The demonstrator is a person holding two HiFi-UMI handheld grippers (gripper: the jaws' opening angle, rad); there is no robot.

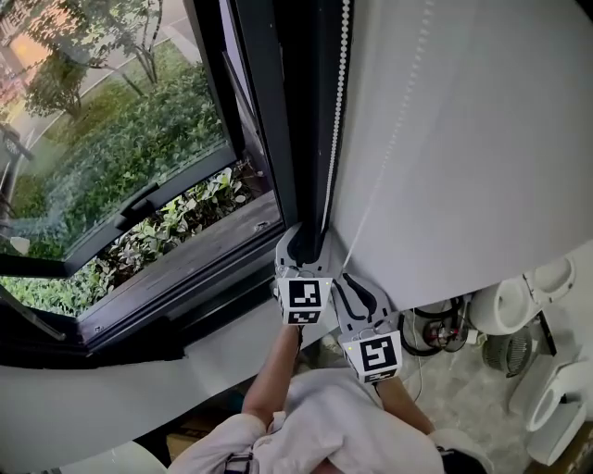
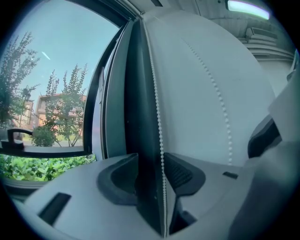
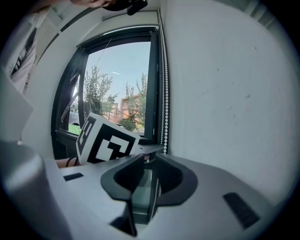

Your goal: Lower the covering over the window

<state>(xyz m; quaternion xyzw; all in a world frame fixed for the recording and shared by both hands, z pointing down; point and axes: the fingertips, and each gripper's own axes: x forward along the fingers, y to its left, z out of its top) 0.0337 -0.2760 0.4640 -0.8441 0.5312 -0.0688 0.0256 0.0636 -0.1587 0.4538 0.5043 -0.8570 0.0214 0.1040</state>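
I note a dark-framed window (image 1: pixel 278 139), bright daylight behind it, with shrubs (image 1: pixel 120 148) and trees (image 2: pixel 70 103) outside. White wall (image 1: pixel 482 139) to its right, pale sill (image 1: pixel 222 352) below. Speckled floor (image 1: pixel 459 393). Ceiling light (image 2: pixel 246 6) lit.

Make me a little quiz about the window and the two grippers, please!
1. True or false: a blind covers the glass of the window.
2. What runs between the jaws of the left gripper? A) a rope B) a bead chain C) a ribbon
3. Fill the gap: the left gripper's jaws stand ___.

Key:
1. False. The glass is bare.
2. B.
3. Open. They are apart and do not press on the bead chain.
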